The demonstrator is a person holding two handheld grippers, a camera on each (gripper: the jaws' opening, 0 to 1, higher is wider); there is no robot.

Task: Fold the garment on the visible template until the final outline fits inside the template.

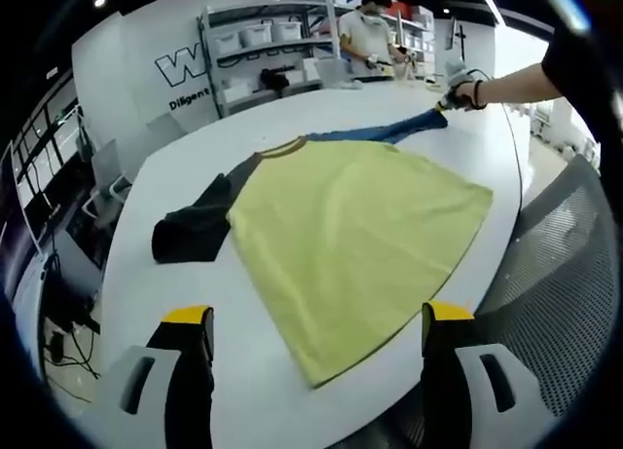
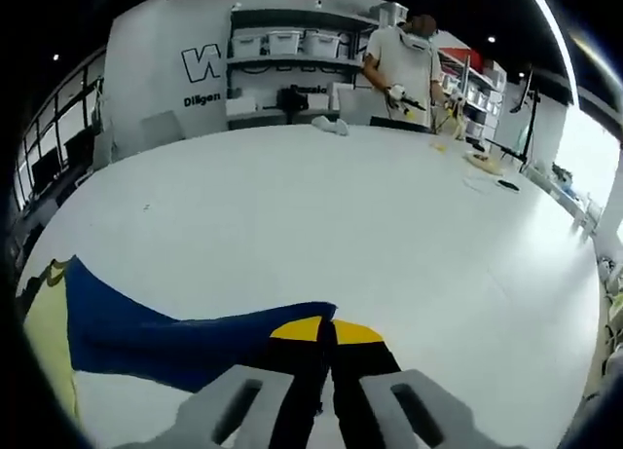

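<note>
Table [image 1: 292, 371]: big white oval top, carries everything. No template outline readable on it in either view, so fit can't be checked.

Shirt [image 1: 360, 235]: yellow body lying flat, roughly centred on the table, near hem toward the left gripper view's camera and close to the near table edge, collar away from it. Body looks unfolded, mostly smooth.

Black sleeve [image 1: 195, 225]: sticks out to one side of the body, loosely crumpled, flat on the table. Not folded in.

Blue sleeve [image 1: 389, 130]: stretched out from the far shoulder toward the other side of the table. In the right gripper view it runs from the yellow body at the picture's left edge up to the jaw tips.

Right gripper [image 2: 326, 337]: jaws pinched together on the end of the blue sleeve, yellow pads touching with cloth between. Seen from the left gripper view it sits at the far sleeve end, in the person's hand.

Left gripper [image 1: 316, 318]: jaws wide apart, holding nothing, hovering over the near hem of the shirt.

Person [image 2: 404, 64]: standing at the far side by the shelves, not involved.

Progress, my read: early. No fold done yet. Blue sleeve is gripped and looks ready to be brought over the body. Left to do: both sleeves in, then body folds, then check outline against template.
</note>
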